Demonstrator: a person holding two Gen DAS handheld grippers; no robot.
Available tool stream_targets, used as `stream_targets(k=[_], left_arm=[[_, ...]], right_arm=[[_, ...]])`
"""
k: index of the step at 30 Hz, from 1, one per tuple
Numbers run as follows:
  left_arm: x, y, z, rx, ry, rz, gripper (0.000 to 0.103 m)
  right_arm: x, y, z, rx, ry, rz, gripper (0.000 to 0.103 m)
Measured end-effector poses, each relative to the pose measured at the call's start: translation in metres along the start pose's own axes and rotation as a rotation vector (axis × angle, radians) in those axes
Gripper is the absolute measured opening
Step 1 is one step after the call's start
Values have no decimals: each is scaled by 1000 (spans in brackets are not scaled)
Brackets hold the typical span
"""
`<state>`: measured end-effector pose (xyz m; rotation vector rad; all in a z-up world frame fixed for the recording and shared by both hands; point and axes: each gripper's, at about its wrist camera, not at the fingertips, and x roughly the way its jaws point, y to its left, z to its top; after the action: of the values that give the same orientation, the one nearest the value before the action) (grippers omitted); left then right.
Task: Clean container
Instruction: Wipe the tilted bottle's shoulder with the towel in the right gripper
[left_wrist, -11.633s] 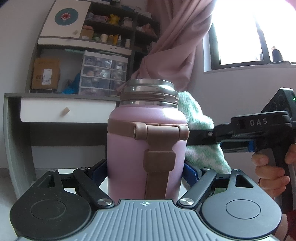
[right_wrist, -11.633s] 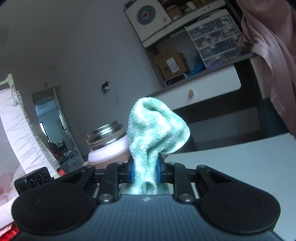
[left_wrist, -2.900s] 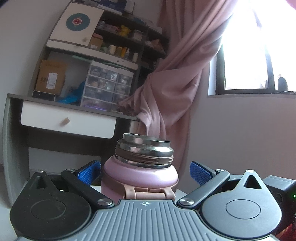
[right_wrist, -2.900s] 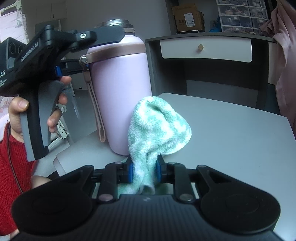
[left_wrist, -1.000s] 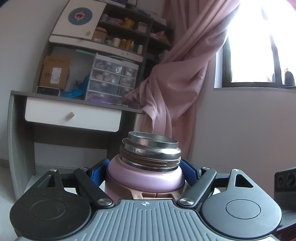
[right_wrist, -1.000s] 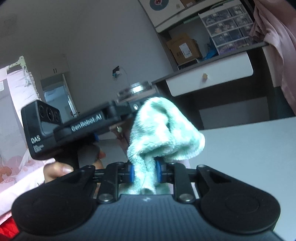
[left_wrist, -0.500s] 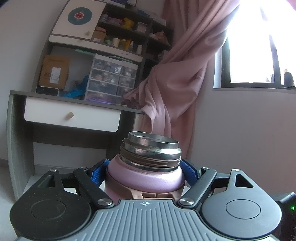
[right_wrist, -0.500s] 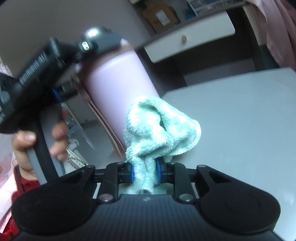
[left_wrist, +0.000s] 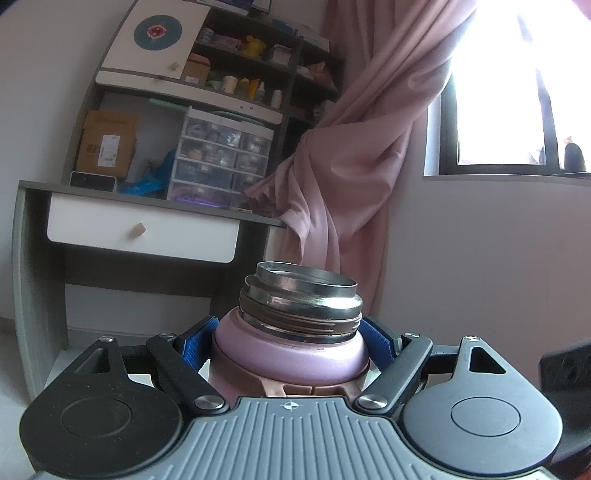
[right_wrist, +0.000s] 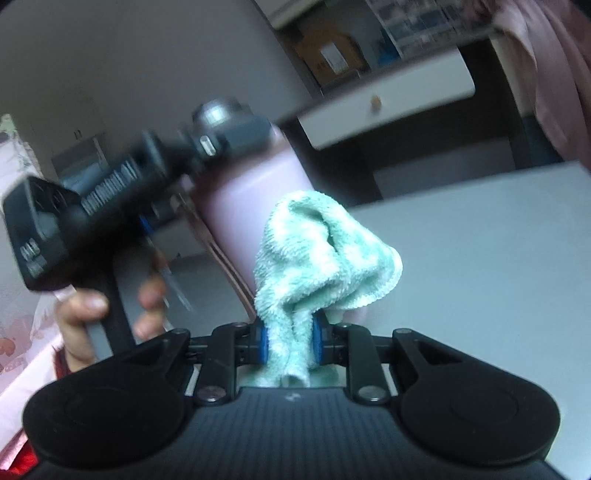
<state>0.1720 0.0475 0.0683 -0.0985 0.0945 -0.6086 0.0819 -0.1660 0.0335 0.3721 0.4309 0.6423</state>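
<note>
The left gripper is clamped around the shoulder of a pink container, its blue pads pressed against both sides just below the open steel mouth. The container stands upright on a pale grey table, with its lid off. In the right wrist view, which is blurred, a hand grips the black handle of that left gripper at the left of the frame, and the gripper reaches across to the container's upper part. The right gripper is clenched on a mint-green terry cloth, pinched between its blue pads; the bunched cloth rises in front of the container's lower side, though whether it touches cannot be told. To the right of the container the tabletop stretches bare toward its far edge. Behind stand a grey desk with a white drawer, shelves, and a pink curtain beside a bright window.
</note>
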Motion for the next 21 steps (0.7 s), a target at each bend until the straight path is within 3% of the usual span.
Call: stream_targets(k=[7, 21], left_arm=[[-2, -1, 1, 7, 2, 0, 82], [-5, -6, 4, 21, 5, -6, 83]], right_arm=[[-18, 19, 24, -64, -93, 21, 22], [8, -8, 10, -13, -24, -2, 22]])
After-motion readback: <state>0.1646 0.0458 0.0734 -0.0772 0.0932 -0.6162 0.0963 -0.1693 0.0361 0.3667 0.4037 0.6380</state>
